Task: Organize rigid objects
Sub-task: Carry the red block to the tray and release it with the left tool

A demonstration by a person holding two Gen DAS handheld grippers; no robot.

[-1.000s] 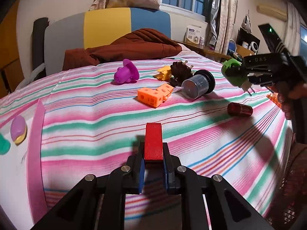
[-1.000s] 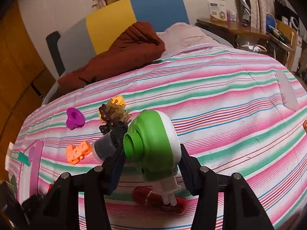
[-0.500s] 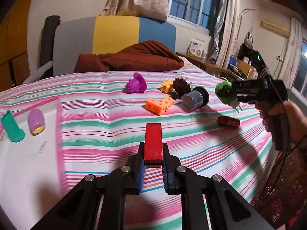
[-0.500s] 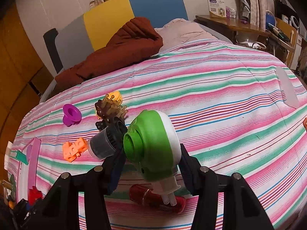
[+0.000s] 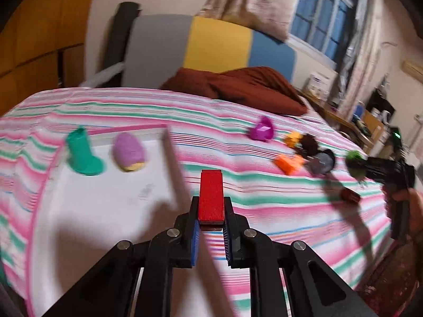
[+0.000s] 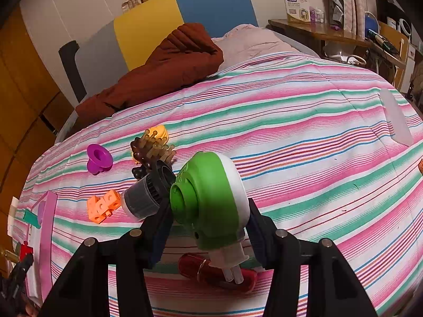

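My left gripper (image 5: 211, 224) is shut on a red block (image 5: 211, 198) and holds it above the right edge of a white tray (image 5: 105, 211) with a pink rim. A teal piece (image 5: 83, 155) and a purple egg (image 5: 129, 152) lie in the tray. My right gripper (image 6: 208, 211) is shut on a green and white plug-in device (image 6: 211, 200) above the striped bed. On the bed lie a magenta spool (image 6: 99, 158), an orange block (image 6: 103, 206), a grey-black cylinder (image 6: 144, 198), a brown spiky toy (image 6: 150, 150) and a dark red tube (image 6: 211, 269).
A brown blanket (image 6: 164, 71) lies at the head of the bed against a grey, yellow and blue headboard (image 6: 164, 23). A wooden desk (image 6: 330, 31) with small items stands at the far right. The bed's edge drops off at the lower right in the left wrist view.
My left gripper has swung left with the red block, so the white tray now fills the lower left. The right gripper holds the green device almost still over the bed.
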